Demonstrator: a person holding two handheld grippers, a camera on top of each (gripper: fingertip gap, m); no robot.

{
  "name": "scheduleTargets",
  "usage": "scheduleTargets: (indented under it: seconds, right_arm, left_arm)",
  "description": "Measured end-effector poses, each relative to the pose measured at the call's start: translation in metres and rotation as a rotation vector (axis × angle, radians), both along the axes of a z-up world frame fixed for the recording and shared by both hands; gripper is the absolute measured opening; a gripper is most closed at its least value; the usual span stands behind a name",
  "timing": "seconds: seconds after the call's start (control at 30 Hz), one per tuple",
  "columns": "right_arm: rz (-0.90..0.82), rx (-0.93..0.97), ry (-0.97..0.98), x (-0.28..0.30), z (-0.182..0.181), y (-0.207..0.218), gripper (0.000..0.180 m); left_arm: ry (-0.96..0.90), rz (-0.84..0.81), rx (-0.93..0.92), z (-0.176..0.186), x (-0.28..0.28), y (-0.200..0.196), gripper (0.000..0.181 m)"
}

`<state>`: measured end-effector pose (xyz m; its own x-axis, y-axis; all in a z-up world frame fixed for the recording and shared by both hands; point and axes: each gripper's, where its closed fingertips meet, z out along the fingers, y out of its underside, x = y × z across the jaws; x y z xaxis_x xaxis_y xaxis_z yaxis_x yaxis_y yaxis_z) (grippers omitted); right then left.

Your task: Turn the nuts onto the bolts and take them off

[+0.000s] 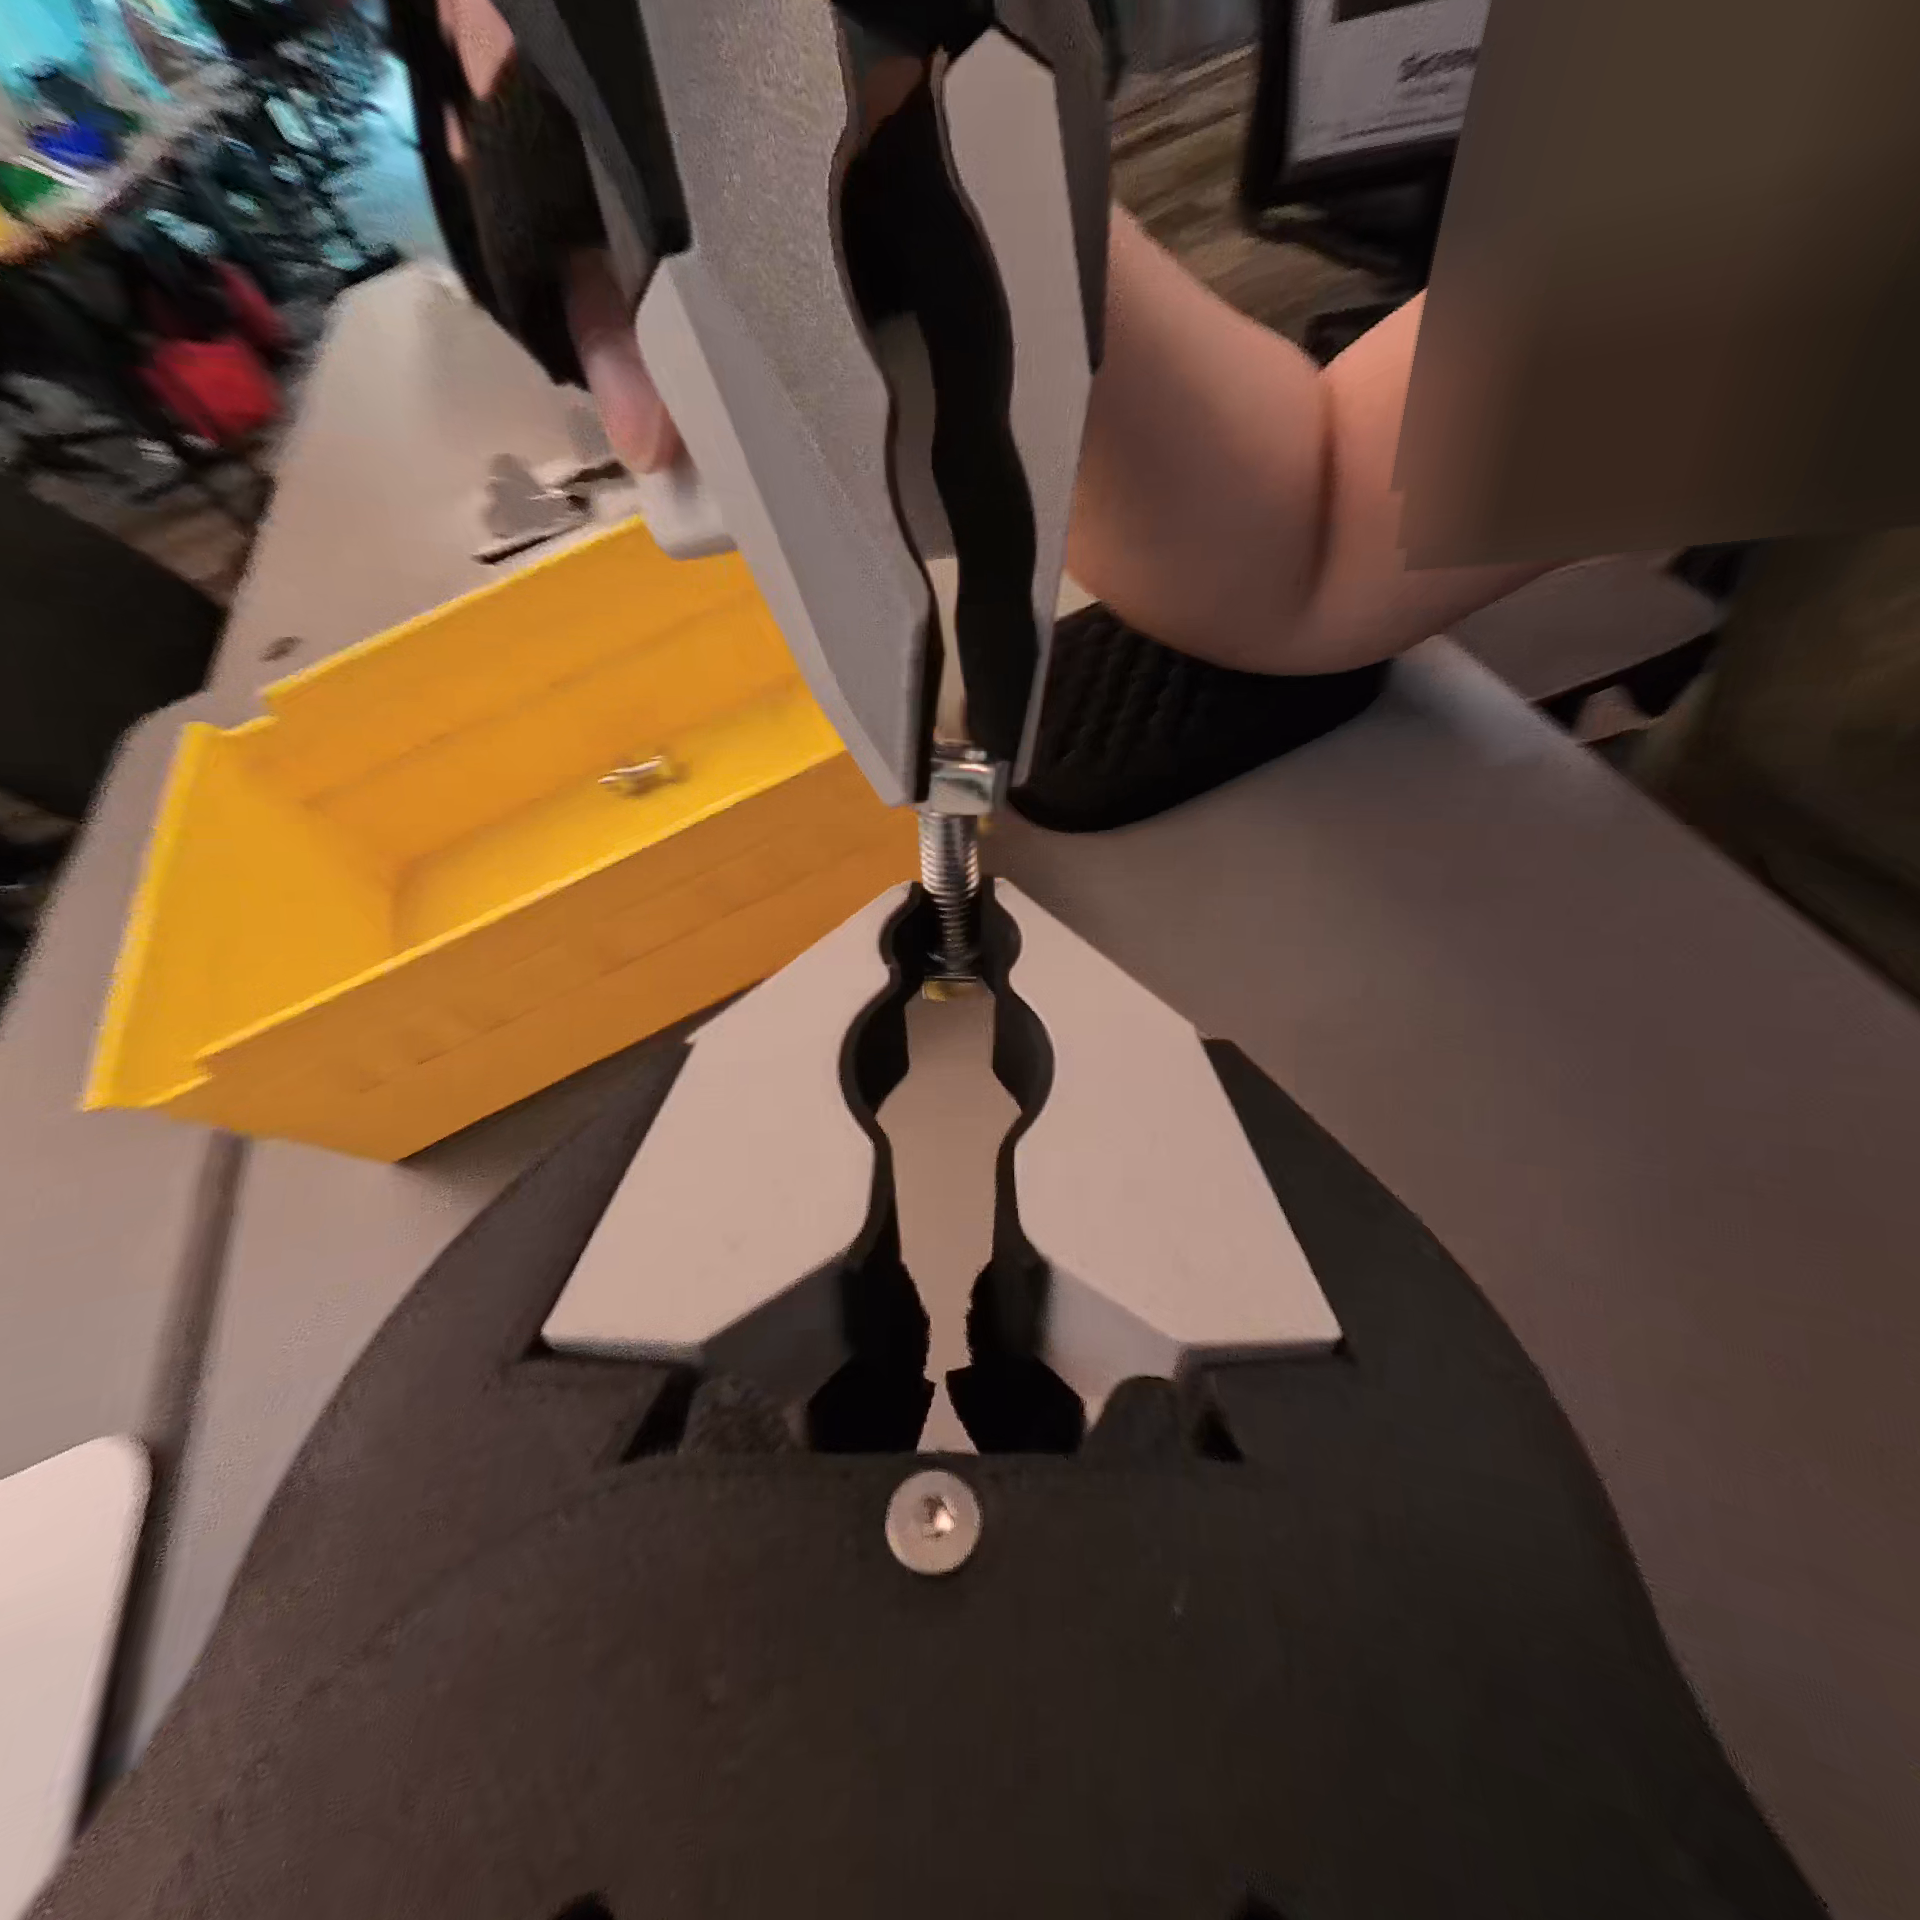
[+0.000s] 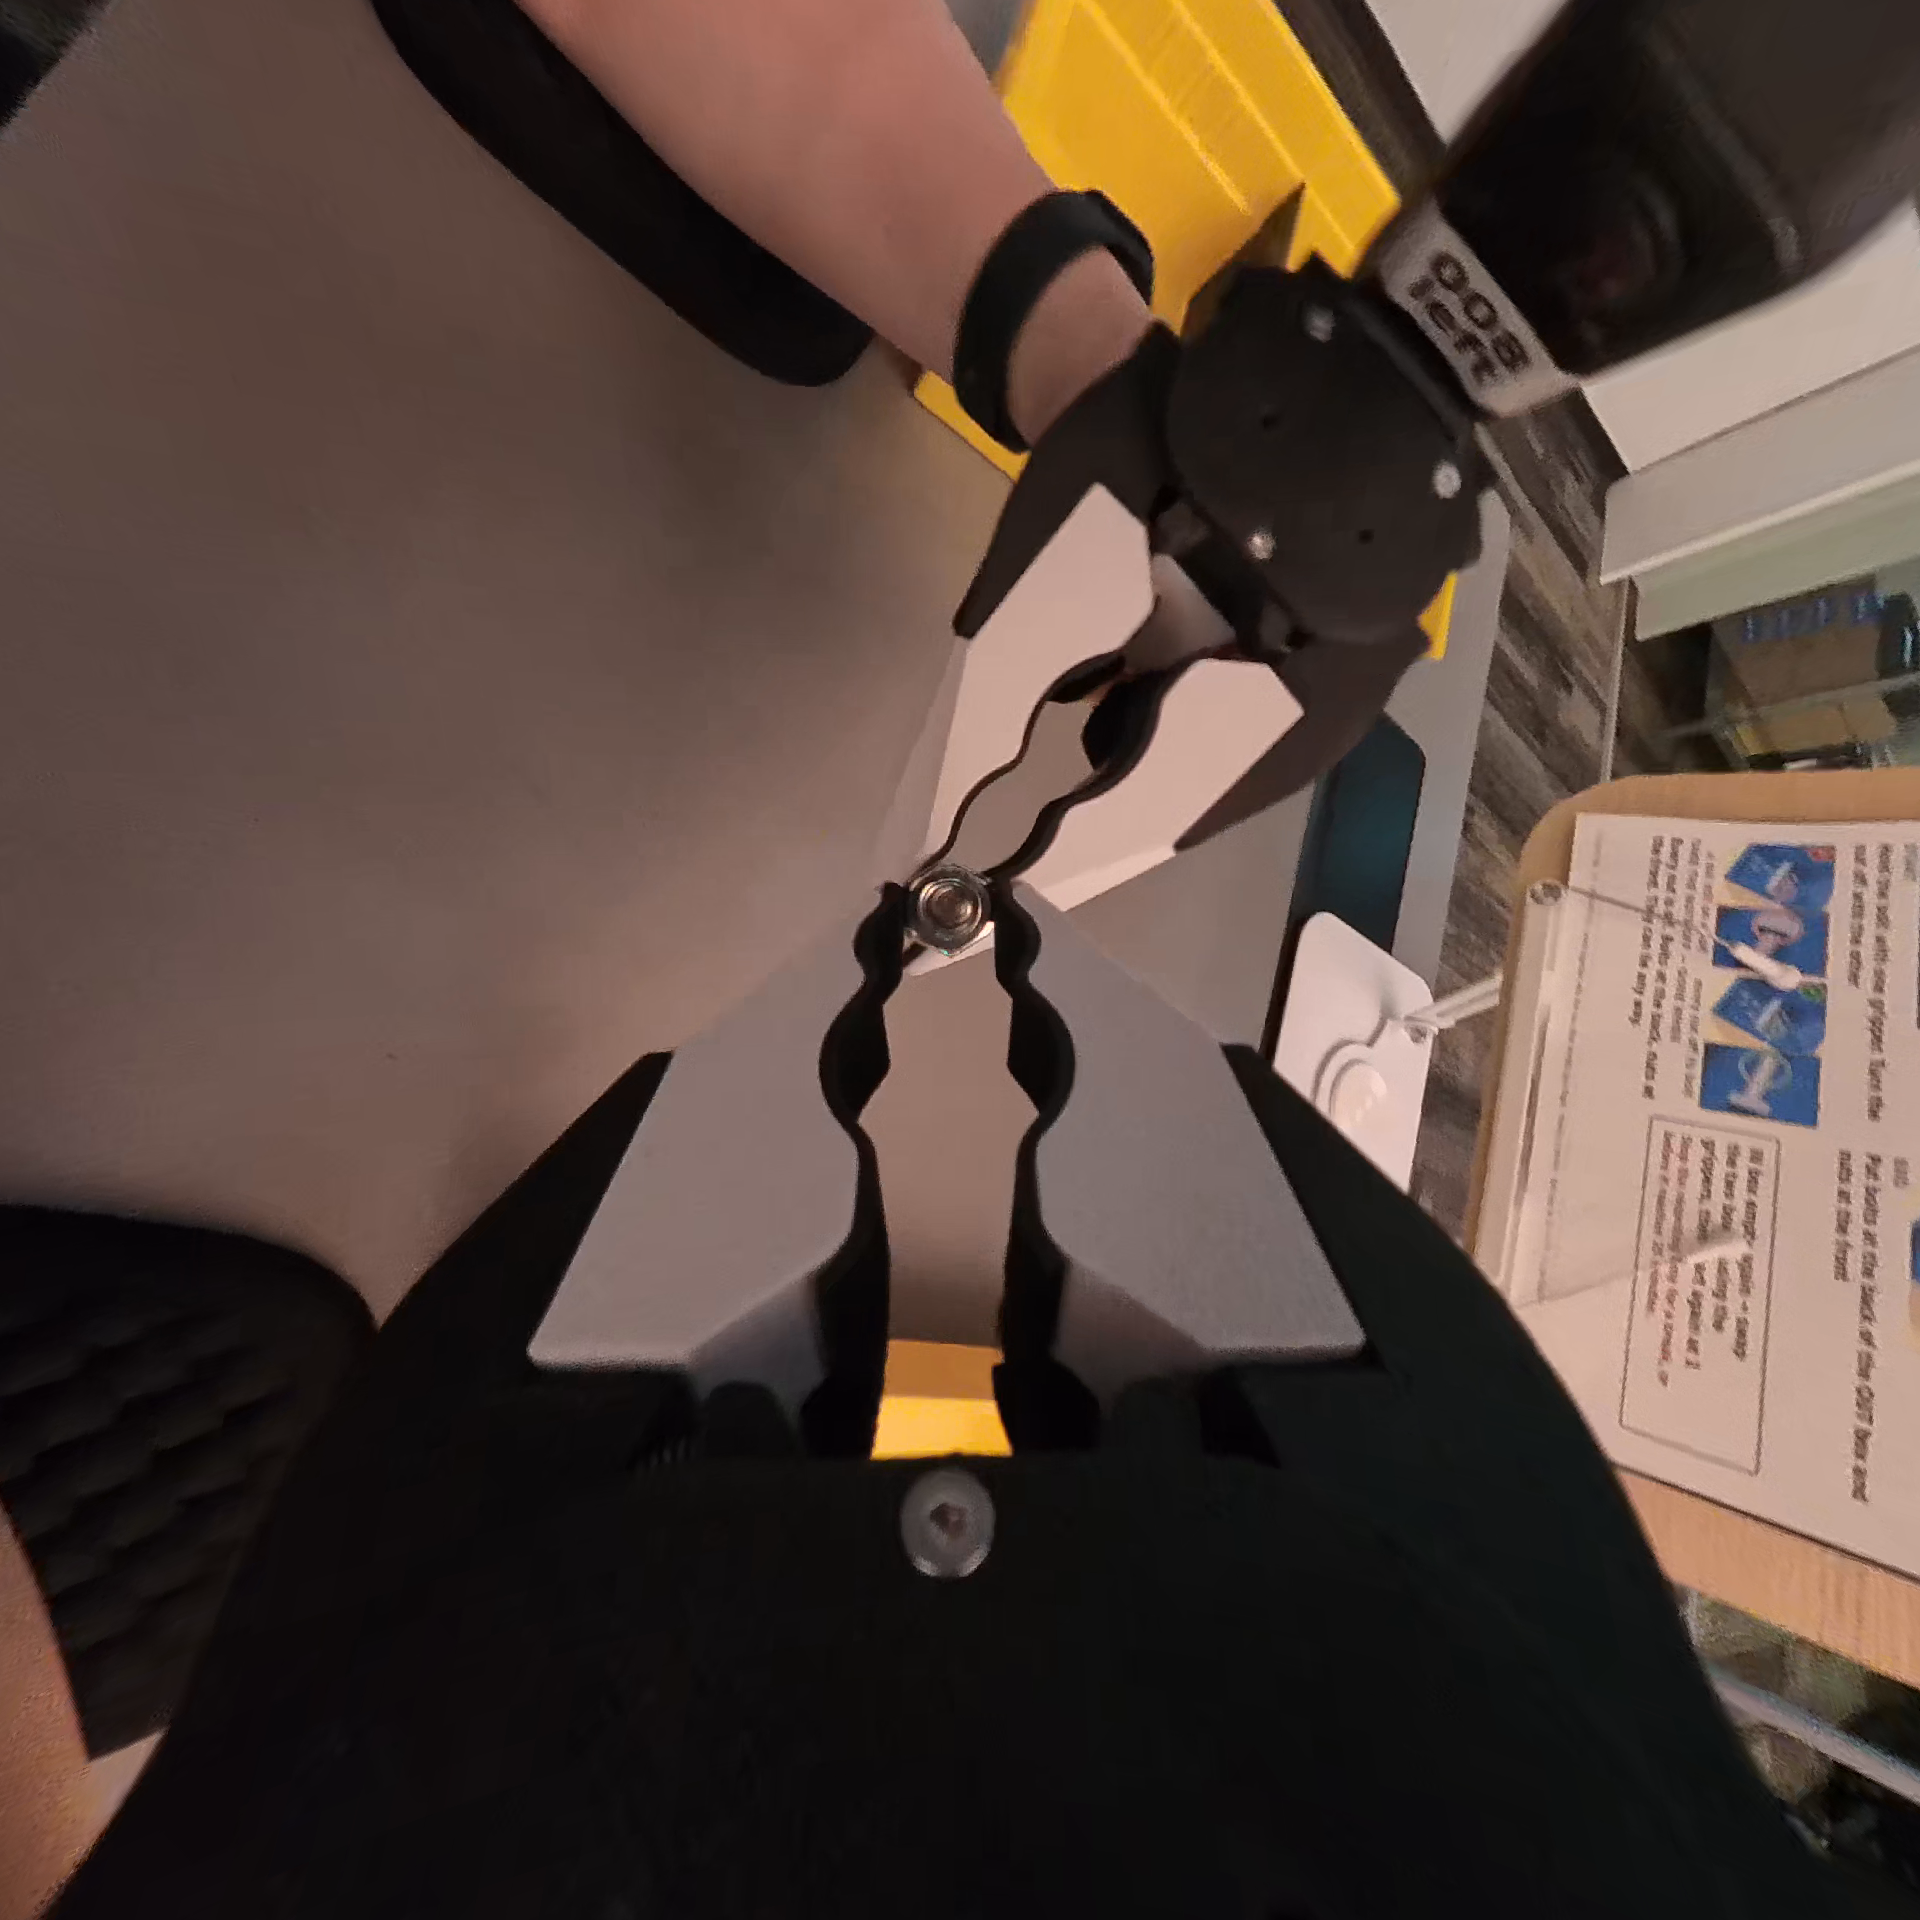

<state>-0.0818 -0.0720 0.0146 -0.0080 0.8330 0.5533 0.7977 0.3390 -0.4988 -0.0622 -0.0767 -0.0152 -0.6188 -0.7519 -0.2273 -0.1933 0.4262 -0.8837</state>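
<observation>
In the left wrist view my left gripper (image 1: pixel 951 940) is shut on the head end of a silver bolt (image 1: pixel 948 878), whose threaded shaft points away from me. A silver nut (image 1: pixel 966 781) sits on the far end of the shaft. My right gripper (image 1: pixel 961 774) comes down from above and is shut on that nut. In the right wrist view my right gripper (image 2: pixel 943 925) clasps the nut (image 2: pixel 964 937) end-on, with the bolt tip (image 2: pixel 942 912) in its centre. The left gripper (image 2: pixel 977 847) reaches in from the upper right behind it.
A yellow bin (image 1: pixel 312 935) stands on the grey table (image 1: pixel 1455 1039) to the left, with a small metal part (image 1: pixel 639 774) inside; its wall also shows in the right wrist view (image 2: pixel 1195 125). A forearm (image 1: pixel 1226 499) lies on a black pad (image 1: pixel 1174 717). A printed sheet (image 2: pixel 1714 1143) lies on a board at right. Left and right tips are no more than a few centimetres apart.
</observation>
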Motion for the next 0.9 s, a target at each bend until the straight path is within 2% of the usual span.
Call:
scheduleTargets:
  seconds: [0.17,0.5,0.67,0.9]
  right_arm:
    - [0.013,-0.014,-0.038,-0.004,-0.005,-0.007,0.016]
    - [0.078,-0.081,-0.087,-0.013,-0.018,-0.021,0.016]
    - [0.028,-0.078,-0.046,-0.011,-0.012,-0.012,0.016]
    - [-0.130,-0.122,0.014,-0.001,-0.006,0.008,0.016]
  left_arm:
    - [0.110,-0.070,-0.066,-0.004,-0.009,-0.010,0.007]
    - [0.208,-0.146,-0.018,-0.019,-0.020,-0.024,0.007]
    - [0.179,-0.102,-0.011,-0.014,-0.017,-0.016,0.007]
    - [0.145,0.025,0.017,-0.006,-0.009,0.006,0.007]
